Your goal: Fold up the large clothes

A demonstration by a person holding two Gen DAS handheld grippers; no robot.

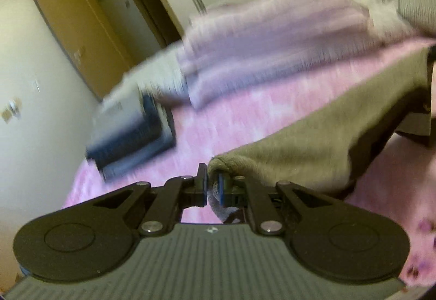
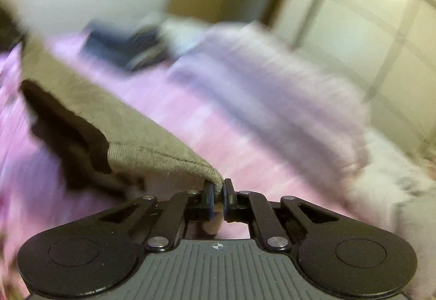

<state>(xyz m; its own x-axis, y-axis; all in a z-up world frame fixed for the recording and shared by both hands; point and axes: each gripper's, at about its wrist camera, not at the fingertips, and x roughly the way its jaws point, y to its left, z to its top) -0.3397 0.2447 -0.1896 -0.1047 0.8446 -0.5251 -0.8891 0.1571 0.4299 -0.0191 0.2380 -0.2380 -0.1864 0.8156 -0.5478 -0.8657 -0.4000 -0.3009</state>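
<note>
left tool (image 1: 212, 187): clamping one corner of the grey-green garment (image 1: 313, 142)
right tool (image 2: 217, 200): pinching its other corner
garment: hanging stretched over the pink bed (image 1: 245, 114)
step: lifting the edge, I reckon
next: carrying both corners across evenly

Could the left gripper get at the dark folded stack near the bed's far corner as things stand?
Probably not yet. The left gripper is shut on a corner of the olive-grey garment, so it is occupied. The path over the pink bedspread to the dark folded stack looks free.
</note>
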